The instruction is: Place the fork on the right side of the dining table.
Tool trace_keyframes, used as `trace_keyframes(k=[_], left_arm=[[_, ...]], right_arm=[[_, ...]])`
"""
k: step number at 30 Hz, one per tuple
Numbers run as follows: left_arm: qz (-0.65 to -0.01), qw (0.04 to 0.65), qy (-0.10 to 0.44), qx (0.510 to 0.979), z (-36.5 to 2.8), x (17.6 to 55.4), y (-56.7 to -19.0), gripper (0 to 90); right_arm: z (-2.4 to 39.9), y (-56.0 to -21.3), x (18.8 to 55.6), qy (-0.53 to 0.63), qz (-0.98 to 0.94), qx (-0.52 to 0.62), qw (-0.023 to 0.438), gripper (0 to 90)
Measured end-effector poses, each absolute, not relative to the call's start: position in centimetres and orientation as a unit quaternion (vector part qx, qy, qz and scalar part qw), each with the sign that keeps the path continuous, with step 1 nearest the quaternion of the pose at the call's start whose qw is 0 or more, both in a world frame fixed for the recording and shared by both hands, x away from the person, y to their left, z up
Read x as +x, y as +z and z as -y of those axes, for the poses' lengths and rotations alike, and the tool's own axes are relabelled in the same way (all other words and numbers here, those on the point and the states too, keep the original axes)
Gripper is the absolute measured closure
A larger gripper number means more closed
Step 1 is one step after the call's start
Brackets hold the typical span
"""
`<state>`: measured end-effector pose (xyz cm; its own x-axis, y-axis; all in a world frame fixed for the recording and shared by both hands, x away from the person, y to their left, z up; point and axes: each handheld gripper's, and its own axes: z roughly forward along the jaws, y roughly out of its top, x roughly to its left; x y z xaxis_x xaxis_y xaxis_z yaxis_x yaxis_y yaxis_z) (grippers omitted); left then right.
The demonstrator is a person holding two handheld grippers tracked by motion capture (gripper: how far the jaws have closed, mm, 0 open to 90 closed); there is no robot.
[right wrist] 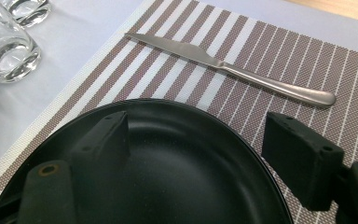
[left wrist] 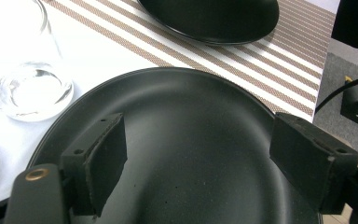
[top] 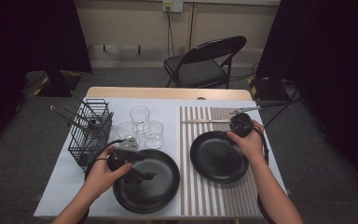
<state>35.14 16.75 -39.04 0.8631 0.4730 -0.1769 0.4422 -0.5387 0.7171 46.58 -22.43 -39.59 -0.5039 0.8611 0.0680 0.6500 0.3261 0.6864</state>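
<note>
Two black plates sit on the table. The left plate [top: 156, 193] [left wrist: 191, 102] lies on the white cloth, and my left gripper [top: 142, 175] [left wrist: 200, 140] hovers open over it with nothing between its jaws. The right plate [top: 216, 163] [left wrist: 214, 18] [right wrist: 168, 163] rests on a striped placemat [top: 214, 198] [right wrist: 261, 42]. My right gripper [top: 227, 136] [right wrist: 200, 130] is open above that plate's far rim, holding nothing. A silver knife [top: 205, 122] [right wrist: 223, 65] lies on the mat just beyond the plate.
Three clear glasses [top: 140, 117] [left wrist: 23, 79] [right wrist: 9, 51] stand behind the left plate. A black wire basket [top: 91, 135] with several utensils stands at the left. Another silver utensil [top: 244, 110] lies at the mat's far edge. A folding chair [top: 205, 60] stands beyond the table.
</note>
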Motion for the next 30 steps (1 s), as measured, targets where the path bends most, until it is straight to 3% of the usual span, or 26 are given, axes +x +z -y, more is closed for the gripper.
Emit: trace_keyframes(k=[21,30], left_arm=[[-0.258,0.404,0.031,0.877,-18.9,35.0,-37.6,19.0],[-0.267,0.397,0.039,0.877,-19.6,34.9,-37.2,19.3]], right_arm=[[22.2,-38.6,43.6,0.352,-0.806,0.449,0.155,21.4],[21.7,-39.9,42.6,0.360,-0.805,0.449,0.140,21.5]])
